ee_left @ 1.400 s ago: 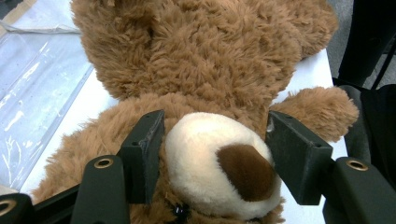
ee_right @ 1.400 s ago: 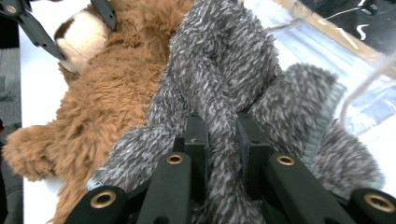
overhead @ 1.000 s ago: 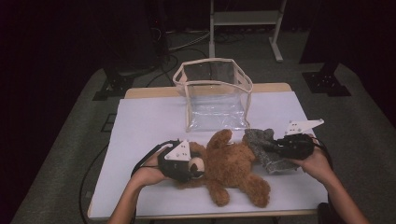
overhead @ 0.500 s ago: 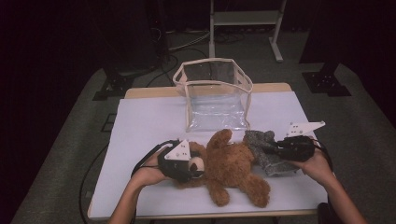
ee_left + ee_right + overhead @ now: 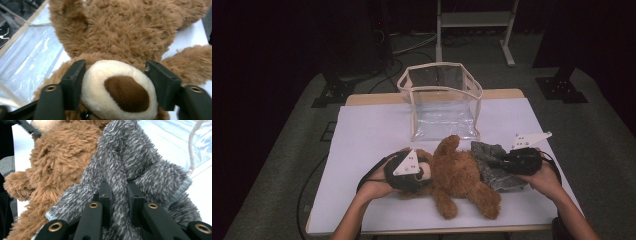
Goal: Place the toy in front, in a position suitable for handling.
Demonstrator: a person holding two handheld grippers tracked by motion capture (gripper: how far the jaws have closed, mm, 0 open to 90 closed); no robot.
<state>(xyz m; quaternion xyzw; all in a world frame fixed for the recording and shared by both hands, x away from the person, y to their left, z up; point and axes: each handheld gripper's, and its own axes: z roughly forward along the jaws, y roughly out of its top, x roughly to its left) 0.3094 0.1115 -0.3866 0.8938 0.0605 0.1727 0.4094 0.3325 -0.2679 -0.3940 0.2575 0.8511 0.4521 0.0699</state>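
Grippers working a teddy bear and a grey cloth

Seen from the high view, a brown teddy bear [image 5: 459, 177] is lying on its back at the lower centre of the frame, on the white table [image 5: 367, 140]. The left gripper [image 5: 424, 176] is sitting at the bear's head, left of centre, while the right gripper [image 5: 497, 162] is reaching in from the lower right onto a grey fuzzy cloth [image 5: 492, 167] that is lying just beside the bear's body and touching it. A clear bag [image 5: 442, 102] with a cream rim is standing open above them, at the middle of the frame.

In the left gripper view, the jaws are flanking the bear's cream muzzle [image 5: 117, 91] at the bottom centre, one on each side and pressing against its plush; they have just been closing further, with the muzzle between them. The bear's body is filling the upper part of the frame, and the clear bag [image 5: 27, 62] is showing at the left edge.

In the right gripper view, the jaws are standing close together at the bottom centre, pinching a fold of the grey cloth [image 5: 135, 167]. The bear [image 5: 57, 165] is lying to the left of the cloth, and the bag [image 5: 180, 137] is showing in the upper right corner.
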